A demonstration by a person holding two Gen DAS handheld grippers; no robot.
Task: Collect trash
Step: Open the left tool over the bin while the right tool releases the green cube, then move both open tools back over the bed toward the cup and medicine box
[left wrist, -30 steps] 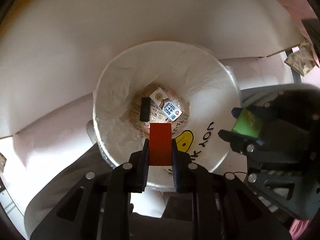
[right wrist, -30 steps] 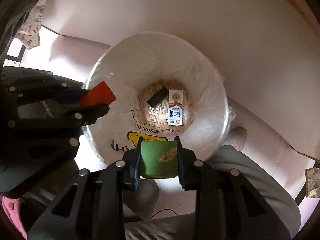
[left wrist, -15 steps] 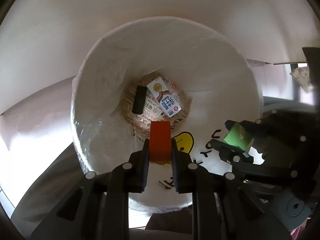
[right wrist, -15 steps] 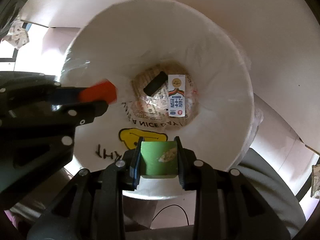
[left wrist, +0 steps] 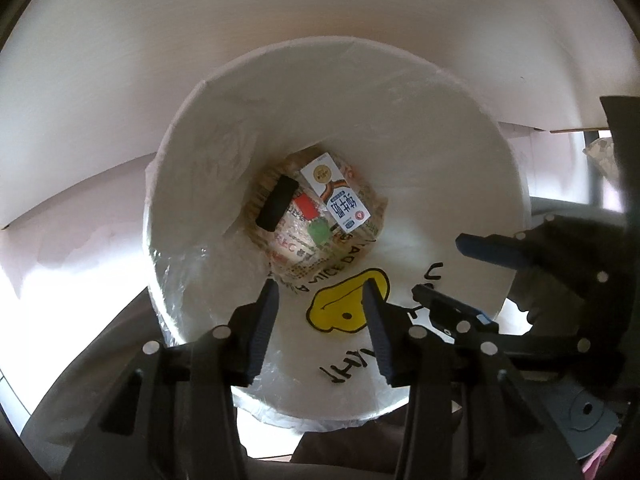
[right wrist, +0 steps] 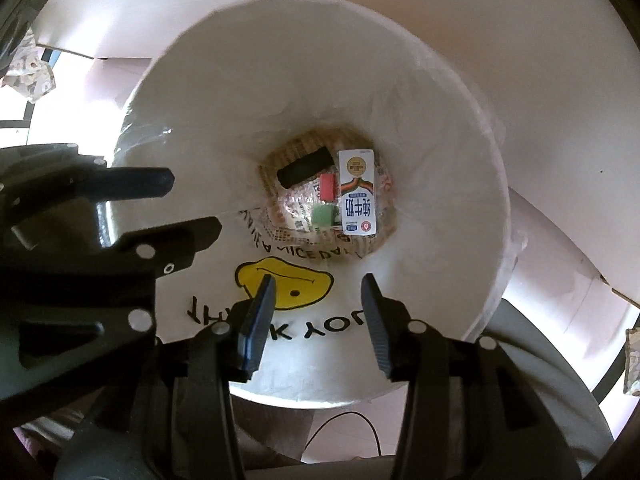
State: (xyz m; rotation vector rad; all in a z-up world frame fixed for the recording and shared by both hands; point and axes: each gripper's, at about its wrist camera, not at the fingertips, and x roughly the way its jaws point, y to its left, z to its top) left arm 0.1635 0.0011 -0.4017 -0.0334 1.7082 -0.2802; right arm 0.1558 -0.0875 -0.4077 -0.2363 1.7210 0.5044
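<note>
1. Trash lies at the bottom of the lined bin (left wrist: 420, 168): a red block (left wrist: 307, 205), a green block (left wrist: 319, 231), a black bar (left wrist: 277, 203) and a white milk carton (left wrist: 335, 197) sit close together on a printed wrapper.
2. In the right wrist view the same pile shows: red block (right wrist: 327, 187) just above green block (right wrist: 323, 215), carton (right wrist: 357, 192) beside both, black bar (right wrist: 304, 167) up and to the left.
3. Bin liner is a white bag printed with a yellow smiley face (right wrist: 285, 284) and the words THANK YOU.
4. Left tongs (left wrist: 320, 296) hang over the near rim with jaws apart and nothing between them.
5. Right tongs (right wrist: 318, 294) stand the same way over the bin, jaws apart and empty.
6. Progress, as I judge it: four pieces are in, both tools are free, so this drop is done. A crumpled scrap (right wrist: 30, 76) at the upper left edge, outside the bin, may be left to collect; whether more remains cannot be told.
7. Against half a second ago: the left tongs were then clamped on the red block and the right tongs on the green one, both held above the opening. Both blocks have since dropped to the bottom, and both pairs of jaws have spread wide.
8. Carton and black bar lie where they lay before.
</note>
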